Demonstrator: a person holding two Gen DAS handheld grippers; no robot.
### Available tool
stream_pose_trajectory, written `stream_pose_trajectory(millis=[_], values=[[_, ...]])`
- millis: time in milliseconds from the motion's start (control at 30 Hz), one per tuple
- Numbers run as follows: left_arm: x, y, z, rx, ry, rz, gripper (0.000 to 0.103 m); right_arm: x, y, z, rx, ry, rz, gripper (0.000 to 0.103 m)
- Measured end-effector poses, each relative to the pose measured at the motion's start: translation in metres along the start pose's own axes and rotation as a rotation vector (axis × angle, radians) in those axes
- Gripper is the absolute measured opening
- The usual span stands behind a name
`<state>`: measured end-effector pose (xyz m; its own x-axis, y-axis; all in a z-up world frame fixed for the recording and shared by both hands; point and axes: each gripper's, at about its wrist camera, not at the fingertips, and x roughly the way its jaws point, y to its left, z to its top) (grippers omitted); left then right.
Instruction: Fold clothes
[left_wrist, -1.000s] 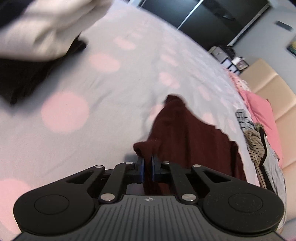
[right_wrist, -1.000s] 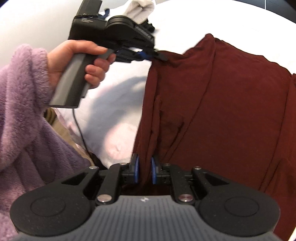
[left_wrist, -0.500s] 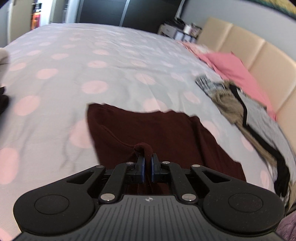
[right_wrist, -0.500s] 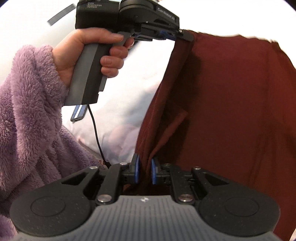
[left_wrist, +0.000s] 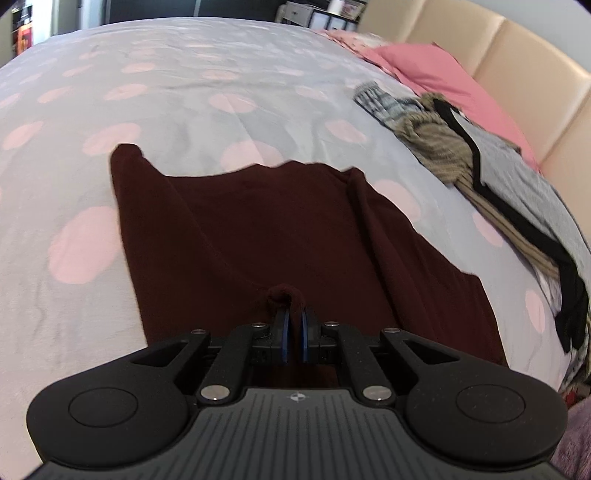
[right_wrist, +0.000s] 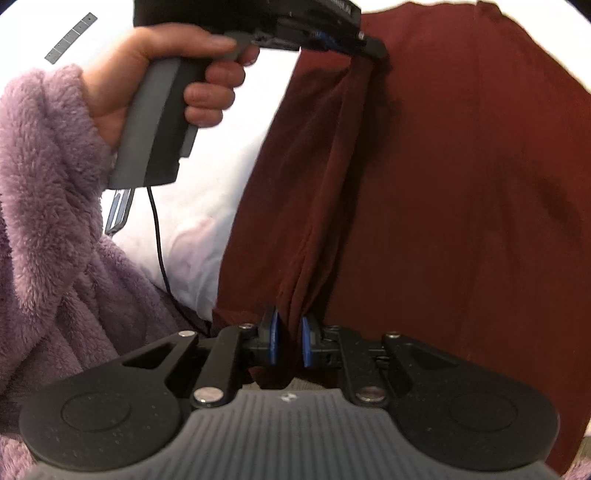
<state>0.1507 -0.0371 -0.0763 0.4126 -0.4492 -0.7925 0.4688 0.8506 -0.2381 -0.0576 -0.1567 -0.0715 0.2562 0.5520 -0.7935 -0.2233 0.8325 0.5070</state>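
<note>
A dark red garment (left_wrist: 280, 236) lies spread on the grey bedcover with pink dots (left_wrist: 155, 92). My left gripper (left_wrist: 293, 325) is shut on a bunched bit of its near edge. In the right wrist view the same dark red garment (right_wrist: 461, 192) fills the right side, and my right gripper (right_wrist: 290, 332) is shut on a gathered fold of it. The left gripper (right_wrist: 369, 46) shows there at the top, pinching the cloth, held by a hand (right_wrist: 155, 77) in a fluffy purple sleeve (right_wrist: 48, 192). A taut ridge of cloth runs between the two grippers.
A pile of other clothes (left_wrist: 480, 173), striped, grey and black, lies at the bed's right side by a pink pillow (left_wrist: 436, 70) and a beige padded headboard (left_wrist: 524, 85). A thin black cable (right_wrist: 157, 236) hangs from the left gripper's handle.
The left gripper swung across with its cloth edge, and the garment now lies spread wide on the bedcover. In the right wrist view the left gripper moved up and right, stretching the fold between both.
</note>
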Motion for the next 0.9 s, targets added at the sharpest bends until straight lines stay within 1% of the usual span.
stream_pose_trajectory(millis=[33, 67, 167, 200, 233, 267, 300, 433, 500, 567, 767, 833, 900], values=[[0.001, -0.001, -0.001, 0.005, 0.002, 0.004, 0.005, 0.002, -0.001, 0.0, 0.007, 0.01, 0.006, 0.015], [0.0, -0.002, -0.001, 0.009, 0.0, 0.005, 0.008, 0.004, -0.002, 0.0, 0.012, 0.017, 0.011, 0.015], [-0.007, -0.003, -0.001, 0.006, -0.009, -0.008, 0.022, 0.006, -0.002, 0.002, 0.021, 0.019, 0.02, 0.017], [-0.012, -0.002, -0.002, 0.004, -0.02, -0.007, 0.028, 0.006, -0.001, 0.002, 0.025, 0.019, 0.022, 0.017], [-0.017, -0.001, -0.002, 0.003, -0.034, -0.004, 0.031, 0.006, -0.002, 0.0, 0.027, 0.018, 0.021, 0.017], [-0.023, 0.0, -0.002, 0.003, -0.051, 0.003, 0.037, 0.006, -0.003, -0.003, 0.027, 0.015, 0.021, 0.017], [-0.029, 0.004, -0.002, -0.002, -0.068, 0.008, 0.041, 0.007, -0.004, -0.003, 0.028, 0.013, 0.021, 0.018], [-0.043, 0.029, 0.004, -0.082, -0.129, 0.033, 0.04, 0.012, -0.009, -0.002, 0.049, 0.016, 0.029, 0.018], [-0.042, 0.042, 0.013, -0.124, -0.143, 0.051, 0.039, 0.015, -0.008, -0.001, 0.047, 0.019, 0.028, 0.018], [-0.037, 0.049, 0.023, -0.136, -0.154, 0.077, 0.039, 0.017, -0.005, 0.0, 0.034, 0.022, 0.022, 0.018], [-0.009, 0.066, 0.043, -0.128, -0.15, 0.204, 0.039, 0.022, 0.003, 0.004, -0.011, 0.025, 0.031, 0.018], [0.002, 0.077, 0.045, -0.148, -0.136, 0.245, 0.037, 0.025, 0.003, 0.006, -0.007, 0.032, 0.036, 0.018], [0.009, 0.092, 0.044, -0.188, -0.125, 0.266, 0.036, 0.027, 0.001, 0.007, -0.001, 0.037, 0.042, 0.017]])
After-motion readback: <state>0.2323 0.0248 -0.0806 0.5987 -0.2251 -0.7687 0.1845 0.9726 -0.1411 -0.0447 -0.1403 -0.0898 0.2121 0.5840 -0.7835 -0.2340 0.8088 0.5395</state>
